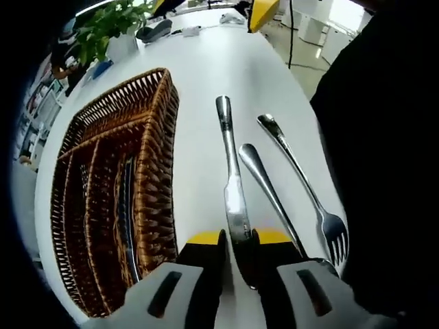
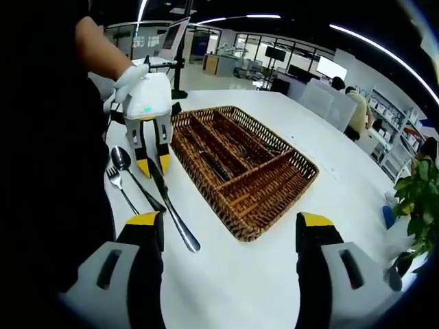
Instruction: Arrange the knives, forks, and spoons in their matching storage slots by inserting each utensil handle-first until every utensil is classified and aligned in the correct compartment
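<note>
knife [image 1: 233, 185]: shiny steel (blade end pinched) | left hand-held gripper [image 1: 238, 240] clamps it | right hand-held gripper [image 2: 230, 229]: wide, empty

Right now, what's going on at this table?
A person is sorting cutlery into a wicker tray. The left hand-held gripper is down over the blade of a knife on the white table, with a spoon and fork beside it. The right hand-held gripper hovers open, holding nothing.

I see a white bench [image 2: 260, 274] under everything, a leafy green plant [image 1: 110, 20] at its far end, and beyond it an office with ceiling light strips [image 2: 370, 44].
</note>
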### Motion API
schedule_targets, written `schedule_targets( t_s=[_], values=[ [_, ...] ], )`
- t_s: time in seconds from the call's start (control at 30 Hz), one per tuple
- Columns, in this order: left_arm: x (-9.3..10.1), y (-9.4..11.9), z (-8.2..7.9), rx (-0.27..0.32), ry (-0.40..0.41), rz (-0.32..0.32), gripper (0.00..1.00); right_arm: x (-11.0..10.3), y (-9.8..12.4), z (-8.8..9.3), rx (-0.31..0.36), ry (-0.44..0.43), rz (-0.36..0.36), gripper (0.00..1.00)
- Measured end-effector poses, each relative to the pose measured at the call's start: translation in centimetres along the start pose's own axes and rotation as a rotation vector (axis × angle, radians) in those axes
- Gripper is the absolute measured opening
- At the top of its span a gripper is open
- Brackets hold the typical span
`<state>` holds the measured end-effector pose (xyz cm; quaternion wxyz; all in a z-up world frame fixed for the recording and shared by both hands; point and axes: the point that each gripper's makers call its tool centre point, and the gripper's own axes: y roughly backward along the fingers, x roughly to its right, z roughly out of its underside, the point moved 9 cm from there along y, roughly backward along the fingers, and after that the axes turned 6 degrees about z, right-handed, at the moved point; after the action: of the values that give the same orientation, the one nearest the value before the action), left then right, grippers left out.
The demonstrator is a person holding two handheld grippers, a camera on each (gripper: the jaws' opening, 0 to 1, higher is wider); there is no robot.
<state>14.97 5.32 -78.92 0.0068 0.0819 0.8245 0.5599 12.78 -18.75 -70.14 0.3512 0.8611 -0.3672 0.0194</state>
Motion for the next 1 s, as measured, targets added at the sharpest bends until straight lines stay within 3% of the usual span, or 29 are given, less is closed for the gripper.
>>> schedule_targets(
  t_s=[0.07,0.4,0.5,0.6,0.7,0.87,1.0],
  values=[
    [0.19,0.08,0.06,-0.013,0.014,0.009,0.12,-0.02,-0.01,-0.06,0.002,-0.001,0.002,0.81],
    [-0.54,0.35,0.19,0.038,0.094,0.014,0.11,-0.09,-0.11,-0.04,0.004,-0.001,-0.007,0.81],
    [-0.43,0.31,0.63,-0.025,0.059,0.032,0.12,-0.05,-0.1,0.05,0.001,-0.003,-0.008,0.81],
    [-0.63,0.34,0.39,0.014,0.046,0.001,0.21,-0.06,-0.04,-0.08,0.005,-0.004,-0.007,0.81],
    [-0.6,0.42,0.61,-0.011,0.025,-0.018,0.21,-0.05,-0.02,-0.11,0.006,-0.005,-0.006,0.81],
    [-0.52,0.29,0.8,0.047,-0.009,-0.01,0.12,-0.15,-0.12,-0.1,0.005,-0.004,-0.012,0.81],
    [-0.47,0.31,0.78,0.034,0.093,-0.017,0.1,-0.26,-0.32,-0.37,0.01,-0.002,-0.017,0.8]
  ],
)
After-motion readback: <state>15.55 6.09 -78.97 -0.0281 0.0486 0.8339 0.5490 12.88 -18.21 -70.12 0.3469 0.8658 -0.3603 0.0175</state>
